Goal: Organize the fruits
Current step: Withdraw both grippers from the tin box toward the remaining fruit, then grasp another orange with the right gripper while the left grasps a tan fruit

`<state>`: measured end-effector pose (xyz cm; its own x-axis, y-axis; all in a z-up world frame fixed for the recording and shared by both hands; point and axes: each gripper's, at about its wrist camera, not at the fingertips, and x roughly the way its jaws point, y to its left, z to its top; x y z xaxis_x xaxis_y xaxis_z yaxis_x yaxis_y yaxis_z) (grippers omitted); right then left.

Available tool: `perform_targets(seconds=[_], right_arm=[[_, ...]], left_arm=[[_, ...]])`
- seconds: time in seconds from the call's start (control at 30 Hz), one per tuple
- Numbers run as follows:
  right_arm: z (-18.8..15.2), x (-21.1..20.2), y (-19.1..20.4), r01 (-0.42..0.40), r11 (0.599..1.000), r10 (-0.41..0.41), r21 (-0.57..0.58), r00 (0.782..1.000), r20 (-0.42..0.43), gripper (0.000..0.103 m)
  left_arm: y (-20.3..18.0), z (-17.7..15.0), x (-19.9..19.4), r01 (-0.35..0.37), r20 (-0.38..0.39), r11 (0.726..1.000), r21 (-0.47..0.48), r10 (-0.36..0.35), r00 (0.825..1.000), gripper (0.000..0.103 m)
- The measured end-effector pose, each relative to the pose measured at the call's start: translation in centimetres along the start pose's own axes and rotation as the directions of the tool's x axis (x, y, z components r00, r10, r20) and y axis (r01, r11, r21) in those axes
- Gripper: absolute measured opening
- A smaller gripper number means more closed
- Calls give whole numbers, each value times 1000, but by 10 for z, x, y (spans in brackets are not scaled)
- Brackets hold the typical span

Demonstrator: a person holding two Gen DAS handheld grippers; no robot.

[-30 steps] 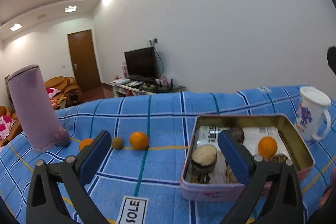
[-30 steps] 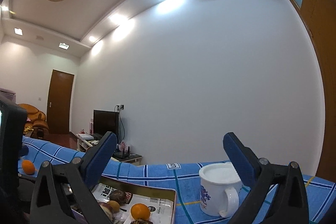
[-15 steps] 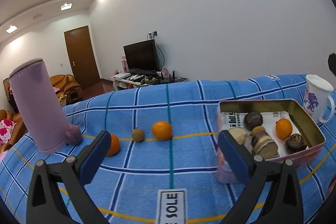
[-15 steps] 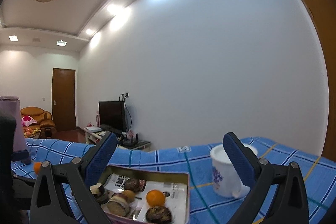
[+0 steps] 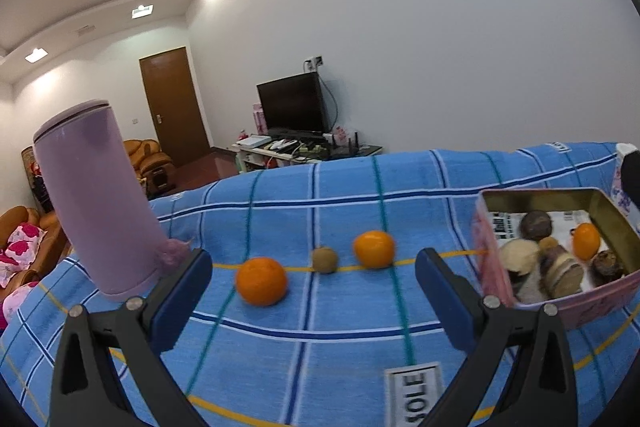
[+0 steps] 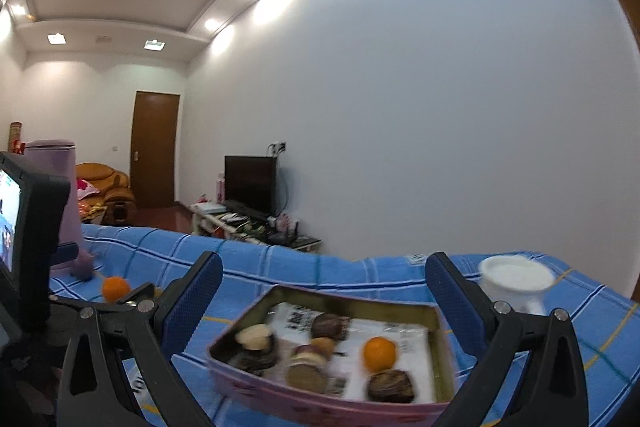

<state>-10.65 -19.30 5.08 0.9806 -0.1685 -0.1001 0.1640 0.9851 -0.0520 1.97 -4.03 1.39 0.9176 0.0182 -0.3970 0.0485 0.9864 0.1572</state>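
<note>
Three round fruits sit in a row on my blue cloth, left of the tin (image 5: 560, 311): a big orange (image 5: 261, 281), a little brown fruit (image 5: 324, 259), then another orange (image 5: 374, 249). Inside the tin lies one small orange (image 6: 379, 353) among brown fruits (image 6: 391, 386).

Oranges: three, two on cloth (image 5: 261, 281) (image 5: 374, 249), one inside tin (image 5: 586, 246). Small brown fruit (image 5: 324, 259): one, between cloth oranges. Pink tin (image 5: 600, 303): one, 3 o'clock. Purple tumbler (image 5: 96, 195): one, 9 o'clock. White mug (image 6: 516, 281): one. Dark round pieces in tin: several, count unclear.
</note>
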Motion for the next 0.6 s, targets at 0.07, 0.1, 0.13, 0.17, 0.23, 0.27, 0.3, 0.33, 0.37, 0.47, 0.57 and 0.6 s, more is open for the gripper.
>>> perform_targets(seconds=[0.07,0.1,0.13,0.17,0.23,0.27,0.3,0.33,0.37,0.47,0.57,0.6], right_arm=[[0,7,11,-4,1000,4,13,1000,-20,102],[0,9,15,-8,1000,9,18,1000,-26,102],[-1,12,19,-17,999,18,28,999,-36,102],[-2,13,25,-22,999,23,34,999,-45,102],[-3,17,35,-35,999,37,36,997,-64,102],[-3,19,40,-43,998,45,35,996,-71,102],[-4,21,45,-52,998,55,34,995,-77,102],[-3,21,49,-56,998,59,33,995,-81,102],[-4,23,53,-61,998,64,35,994,-85,102],[-3,25,64,-73,996,77,48,993,-94,102],[-5,29,75,-79,996,84,42,990,-117,102],[-5,31,78,-84,996,87,34,988,-127,102]], left_arm=[[7,-1,2,-13,3,1000,5,13,1000,103],[10,-1,3,-19,3,1000,7,19,1000,103],[13,-2,4,-25,2,1000,7,25,1000,103],[17,-2,5,-29,0,1000,6,29,1000,103],[26,-2,9,-41,-8,999,-2,41,999,103],[29,-2,11,-46,-11,999,-4,46,999,103],[33,-3,12,-54,-13,999,-4,54,998,103],[36,-3,14,-62,-13,998,-2,61,998,103],[39,-3,15,-68,-11,998,2,68,998,103],[48,-4,21,-81,-13,997,4,81,997,103],[65,-4,29,-105,-33,994,-23,104,994,103],[73,-5,33,-111,-46,993,-43,109,993,103]])
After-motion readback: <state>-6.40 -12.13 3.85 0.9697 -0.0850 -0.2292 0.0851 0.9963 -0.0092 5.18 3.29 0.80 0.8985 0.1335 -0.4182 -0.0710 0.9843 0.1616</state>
